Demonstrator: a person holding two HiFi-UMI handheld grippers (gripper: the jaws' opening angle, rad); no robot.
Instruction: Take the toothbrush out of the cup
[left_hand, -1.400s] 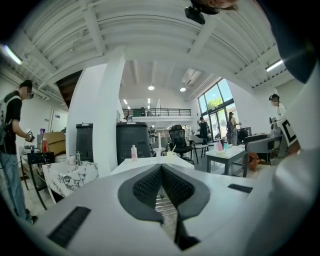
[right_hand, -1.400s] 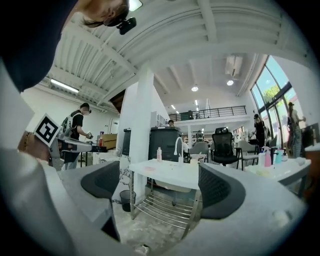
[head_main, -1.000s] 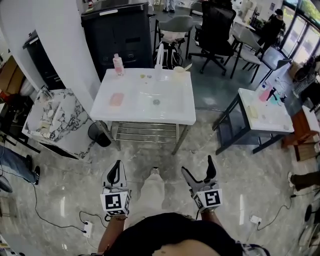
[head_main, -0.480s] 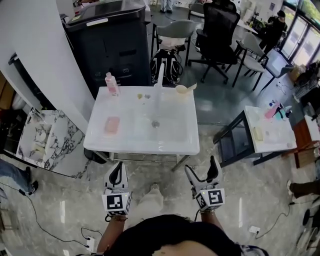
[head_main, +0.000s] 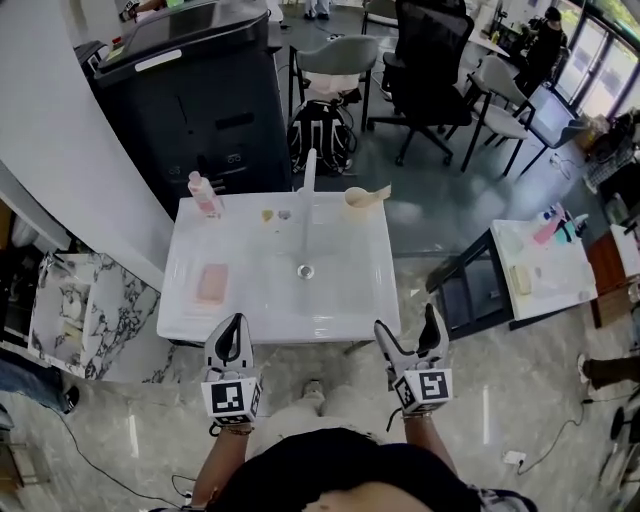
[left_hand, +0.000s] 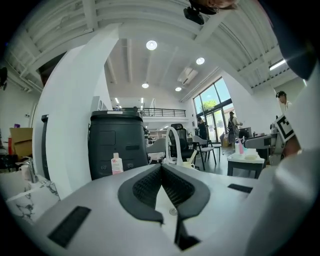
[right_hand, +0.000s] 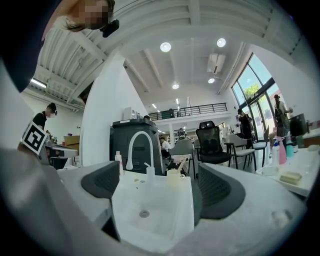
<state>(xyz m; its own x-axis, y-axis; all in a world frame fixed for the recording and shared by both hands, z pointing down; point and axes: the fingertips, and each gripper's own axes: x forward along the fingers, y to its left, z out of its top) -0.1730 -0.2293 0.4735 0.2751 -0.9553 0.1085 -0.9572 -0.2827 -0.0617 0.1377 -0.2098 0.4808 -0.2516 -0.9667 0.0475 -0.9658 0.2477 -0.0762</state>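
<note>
1. The pale, thin toothbrush (head_main: 379, 192) stands tilted in the small cream round cup (head_main: 356, 200). The cup sits on the back right corner of the white rectangular washbasin (head_main: 190, 318). The brush handle leans out to the right, over the cup's rim.
2. My right gripper (head_main: 408, 326) hovers before the washbasin's front right edge, well apart from the cup. Its jaws stand wide apart and nothing is between them.
3. My left gripper (head_main: 233, 324) hovers before the washbasin's front left edge, with its jaws pressed together and holding nothing.
4. Also on the washbasin are a curved white tap (head_main: 309, 175) at the back middle, a pink bottle (head_main: 204, 193) at the back left corner and a pink soap bar (head_main: 211, 283) on the left side.
5. I judge the step in hand is the approach. I would carry the right gripper over the washbasin to its back right corner and keep the jaws apart. I would close them on the handle above the cup's rim, then lift along the tilt, so that the light cup does not tip.
</note>
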